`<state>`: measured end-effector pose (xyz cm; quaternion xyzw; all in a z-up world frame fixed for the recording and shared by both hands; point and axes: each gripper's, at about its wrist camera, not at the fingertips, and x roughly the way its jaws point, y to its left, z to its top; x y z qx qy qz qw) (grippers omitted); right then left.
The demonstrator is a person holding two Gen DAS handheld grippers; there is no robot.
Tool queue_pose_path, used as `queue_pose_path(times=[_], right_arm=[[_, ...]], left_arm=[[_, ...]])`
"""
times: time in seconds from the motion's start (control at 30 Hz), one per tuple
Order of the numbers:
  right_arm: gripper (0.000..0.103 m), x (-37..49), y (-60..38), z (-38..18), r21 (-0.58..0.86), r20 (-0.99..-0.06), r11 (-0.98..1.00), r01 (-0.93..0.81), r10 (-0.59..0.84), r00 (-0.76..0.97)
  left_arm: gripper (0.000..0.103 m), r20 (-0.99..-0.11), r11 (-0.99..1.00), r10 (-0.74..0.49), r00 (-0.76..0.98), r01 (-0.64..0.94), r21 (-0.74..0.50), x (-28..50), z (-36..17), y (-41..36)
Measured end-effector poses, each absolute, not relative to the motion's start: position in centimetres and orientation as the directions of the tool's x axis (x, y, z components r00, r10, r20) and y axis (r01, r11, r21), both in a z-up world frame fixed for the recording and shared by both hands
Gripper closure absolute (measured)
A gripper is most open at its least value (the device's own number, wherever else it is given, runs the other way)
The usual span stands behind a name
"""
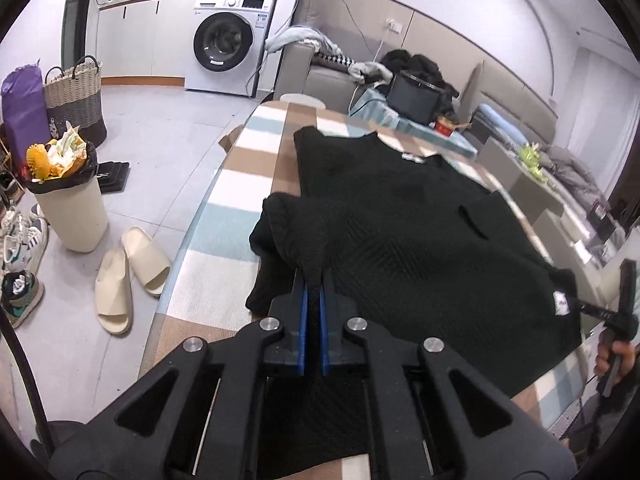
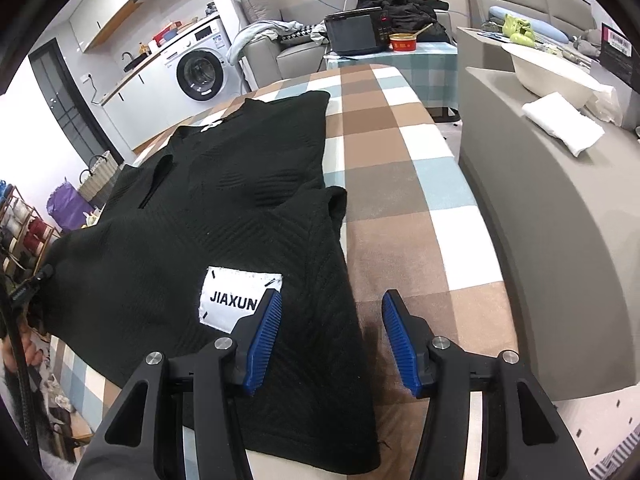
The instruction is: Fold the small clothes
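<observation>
A black knit sweater (image 1: 400, 216) lies spread on the checked table (image 1: 224, 200). My left gripper (image 1: 314, 280) is shut on a bunched fold of the sweater's left side, near its sleeve, lifted slightly. In the right wrist view the sweater (image 2: 224, 216) shows a white JIAXUN label (image 2: 236, 300). My right gripper (image 2: 330, 304) is open, its jaws straddling the sweater's right hem edge near that label. The right gripper also shows at the far right of the left wrist view (image 1: 624, 300).
A grey sofa arm (image 2: 552, 216) with a white cloth (image 2: 564, 120) and basin (image 2: 544, 72) borders the table's right. A black box (image 2: 354, 32) and red bowl (image 2: 402, 42) stand beyond the far end. A bin (image 1: 70, 204), slippers (image 1: 128, 276) and shoes sit on the floor left.
</observation>
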<state>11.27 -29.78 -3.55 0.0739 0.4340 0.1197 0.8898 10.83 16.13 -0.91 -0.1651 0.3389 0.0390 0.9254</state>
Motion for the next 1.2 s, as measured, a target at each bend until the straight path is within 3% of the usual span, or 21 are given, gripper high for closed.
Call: queue_pose_path(times=[0.07, 0.17, 0.27, 0.47, 0.67, 0.77, 0.87, 0.97, 1.1, 1.2], right_arm=[[0.05, 11.1, -29.5, -3.6, 0.231, -0.76, 0.959, -0.168, 0.285, 0.585], [0.09, 11.2, -28.4, -3.5, 0.135, -0.786, 0.976, -0.169, 0.209, 0.581], [0.097, 10.8, -27.2, -2.1, 0.058, -0.784, 0.982, -0.178, 0.155, 0.601], [0.098, 9.6, -27.9, 3.3, 0.191, -0.635, 0.96, -0.206, 0.281, 0.719], [0.102, 12.6, -28.4, 6.2, 0.258, -0.515, 0.956, -0.143, 0.261, 0.816], [0.102, 15.3, -28.6, 6.1, 0.234, -0.516, 0.967, -0.103, 0.214, 0.83], [0.102, 17.7, -29.0, 4.1, 0.271, -0.611, 0.958, -0.097, 0.249, 0.752], [0.09, 17.0, -30.1, 2.0, 0.325, -0.677, 0.942, -0.078, 0.289, 0.676], [0.081, 12.9, -31.4, -0.2, 0.384, -0.687, 0.92, -0.071, 0.336, 0.644], [0.065, 10.8, -31.4, -1.8, 0.476, -0.671, 0.874, -0.101, 0.435, 0.601]], left_arm=[[0.101, -0.627, 0.937, -0.054, 0.777, -0.179, -0.302, 10.4, -0.4, 16.3], [0.101, -0.615, 0.934, -0.062, 0.786, -0.172, -0.315, 10.0, 0.3, 16.4], [0.101, -0.603, 0.932, -0.074, 0.794, -0.16, -0.325, 9.9, 0.9, 16.4], [0.101, -0.546, 0.929, -0.093, 0.833, -0.125, -0.349, 9.6, 2.7, 16.6], [0.101, -0.528, 0.931, -0.067, 0.847, -0.137, -0.338, 12.9, 3.8, 17.8], [0.101, -0.537, 0.92, -0.074, 0.84, -0.15, -0.361, 15.7, 3.3, 19.1], [0.101, -0.579, 0.914, -0.066, 0.813, -0.184, -0.362, 17.5, 2.1, 19.9], [0.101, -0.597, 0.913, -0.067, 0.799, -0.193, -0.36, 17.4, 1.1, 20.1], [0.101, -0.615, 0.916, -0.064, 0.786, -0.198, -0.349, 17.0, 0.2, 20.1], [0.101, -0.62, 0.918, -0.063, 0.782, -0.197, -0.343, 17.0, -0.4, 19.8]])
